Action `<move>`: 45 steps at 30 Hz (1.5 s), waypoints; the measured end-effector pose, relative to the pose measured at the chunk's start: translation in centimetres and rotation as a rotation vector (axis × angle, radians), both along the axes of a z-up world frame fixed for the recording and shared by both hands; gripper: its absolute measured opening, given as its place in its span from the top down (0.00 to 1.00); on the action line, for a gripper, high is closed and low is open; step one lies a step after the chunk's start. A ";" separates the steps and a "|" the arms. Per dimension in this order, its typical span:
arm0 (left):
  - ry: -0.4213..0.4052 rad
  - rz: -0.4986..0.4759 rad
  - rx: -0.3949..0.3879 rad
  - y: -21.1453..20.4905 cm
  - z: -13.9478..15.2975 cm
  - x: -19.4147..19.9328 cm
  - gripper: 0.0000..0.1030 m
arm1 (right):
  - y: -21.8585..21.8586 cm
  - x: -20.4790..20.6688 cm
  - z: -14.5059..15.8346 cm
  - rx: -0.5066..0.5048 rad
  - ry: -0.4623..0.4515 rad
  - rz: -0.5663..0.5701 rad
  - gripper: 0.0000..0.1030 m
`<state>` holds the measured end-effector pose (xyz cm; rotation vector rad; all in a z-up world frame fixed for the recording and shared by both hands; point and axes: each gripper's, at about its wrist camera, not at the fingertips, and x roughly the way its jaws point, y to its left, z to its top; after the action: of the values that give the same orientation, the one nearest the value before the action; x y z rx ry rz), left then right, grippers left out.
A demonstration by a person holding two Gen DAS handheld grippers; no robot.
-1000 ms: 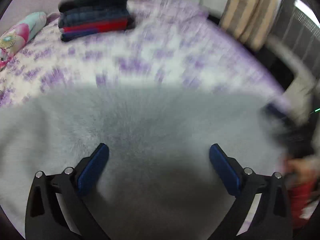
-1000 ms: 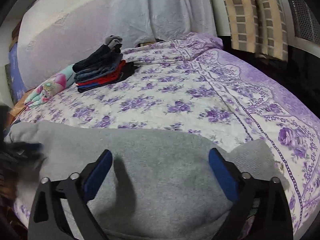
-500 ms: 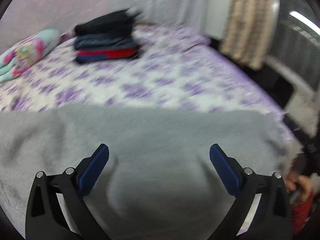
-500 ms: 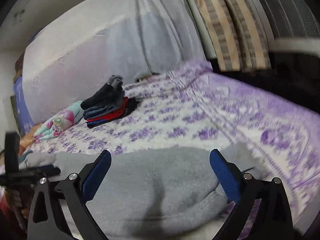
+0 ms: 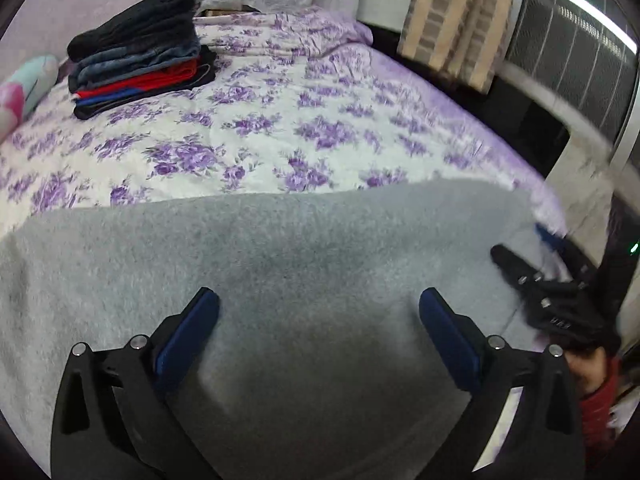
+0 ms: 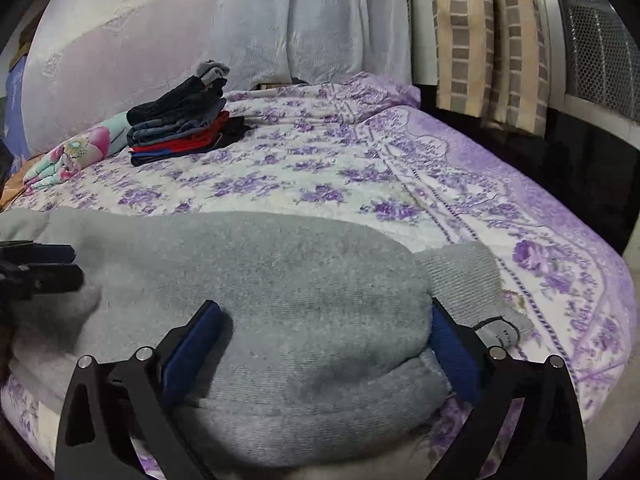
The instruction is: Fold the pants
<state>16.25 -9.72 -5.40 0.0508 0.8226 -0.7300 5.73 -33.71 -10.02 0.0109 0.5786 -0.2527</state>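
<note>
Grey fleece pants (image 5: 280, 264) lie folded across the near edge of the bed; they also show in the right wrist view (image 6: 280, 280), with a ribbed cuff (image 6: 460, 280) at the right end. My left gripper (image 5: 318, 332) is open and empty just above the grey cloth. My right gripper (image 6: 326, 344) is open, its blue pads on either side of the pants' rounded right end. The right gripper shows at the right of the left wrist view (image 5: 552, 296), and the left gripper at the left of the right wrist view (image 6: 36, 268).
A stack of folded clothes (image 6: 180, 124) sits at the far left of the purple-flowered bedspread (image 6: 360, 168), with a flowered pillow (image 6: 68, 156) beside it. A striped curtain (image 6: 488, 40) hangs at the far right. The bed edge drops off on the right.
Both grippers stayed open. The right gripper dipped back down to the pants' right end after tilting up. The left view shifted a little and sharpened.
</note>
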 end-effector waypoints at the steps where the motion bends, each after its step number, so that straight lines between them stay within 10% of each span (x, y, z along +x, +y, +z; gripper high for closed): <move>1: -0.011 -0.005 -0.021 0.3 0.5 -0.3 0.05 | 0.2 -0.3 0.4 -0.006 -0.012 0.001 0.03; 7: -0.246 0.040 0.075 2.7 3.5 -1.1 0.05 | 0.7 -1.1 1.8 -0.026 -0.035 0.050 0.03; 12: -0.030 0.010 0.100 5.1 -0.6 2.4 0.05 | 0.4 1.0 -0.6 -0.044 0.046 0.022 0.03; 18: 0.037 -0.050 -0.130 8.1 0.2 2.7 0.05 | 0.2 1.2 -0.6 -0.032 0.050 0.022 0.03; 29: -0.083 0.050 -0.169 11.1 1.4 1.2 0.05 | -0.1 0.7 -0.5 -0.007 0.017 0.016 0.03; 38: 0.018 0.119 -0.280 15.2 0.3 2.5 0.05 | 0.1 0.4 -0.5 -0.018 0.024 -0.010 0.03; 45: -0.049 0.145 -0.208 15.2 0.2 1.7 0.05 | 1.2 -0.7 0.7 -0.032 0.023 -0.047 0.03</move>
<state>17.91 5.45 -5.17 -0.1757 0.6926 -0.6710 5.03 -32.48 -9.29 -0.0096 0.5974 -0.3076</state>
